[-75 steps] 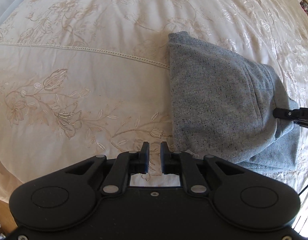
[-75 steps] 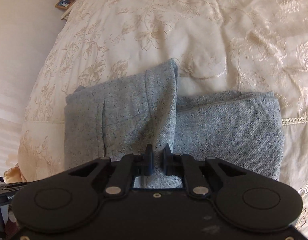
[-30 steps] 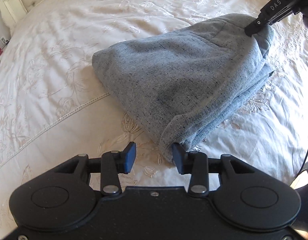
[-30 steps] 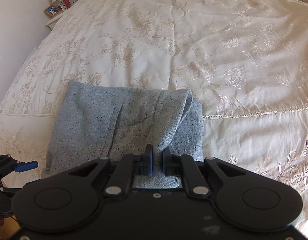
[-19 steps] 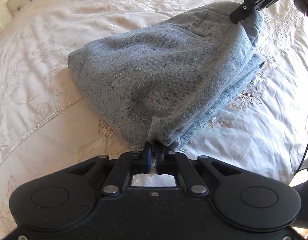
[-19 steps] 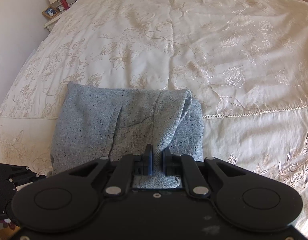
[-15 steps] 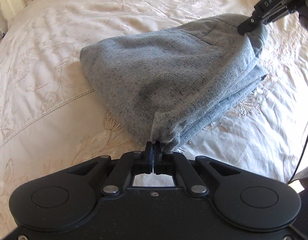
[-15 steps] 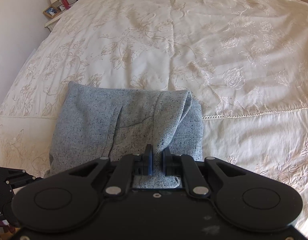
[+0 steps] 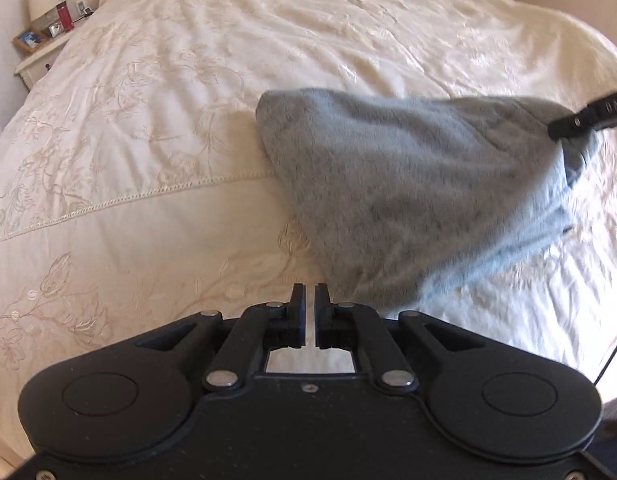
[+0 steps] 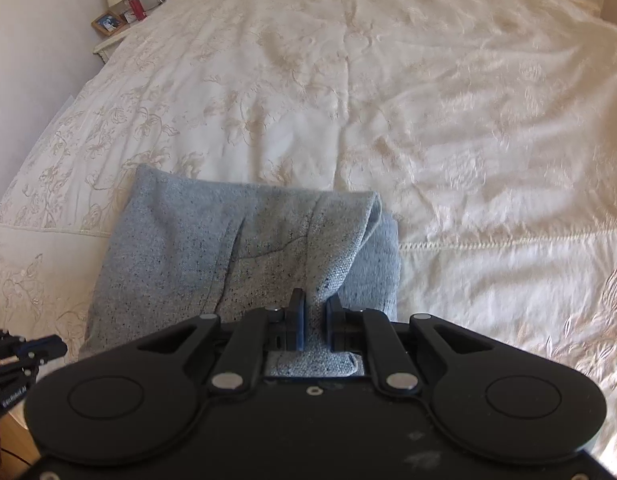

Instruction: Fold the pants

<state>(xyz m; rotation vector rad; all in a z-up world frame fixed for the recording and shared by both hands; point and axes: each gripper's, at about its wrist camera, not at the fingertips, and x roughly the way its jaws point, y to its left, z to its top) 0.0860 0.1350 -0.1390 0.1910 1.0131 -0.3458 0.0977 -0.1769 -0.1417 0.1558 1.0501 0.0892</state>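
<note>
The grey speckled pants [image 9: 420, 196] lie folded in a bundle on the cream embroidered bedspread [image 9: 188, 100]. In the left wrist view they are right of centre and blurred. My left gripper [image 9: 310, 294] is shut with a thin gap, holding nothing, just left of the bundle's near corner. My right gripper [image 10: 314, 306] is shut on a raised fold of the pants [image 10: 244, 256] at their near edge. Its finger tip [image 9: 588, 118] shows at the right edge of the left wrist view, on the pants' far corner.
A bedside table [image 9: 40, 52] with a lamp, a red bottle and a photo frame stands at the far left of the bed. It also shows in the right wrist view [image 10: 116, 28]. The left gripper's tip [image 10: 32, 350] shows at the lower left there.
My left gripper closed on the pants' near corner, then came off it and moved left, now shut on nothing. The right gripper kept its hold on the pants.
</note>
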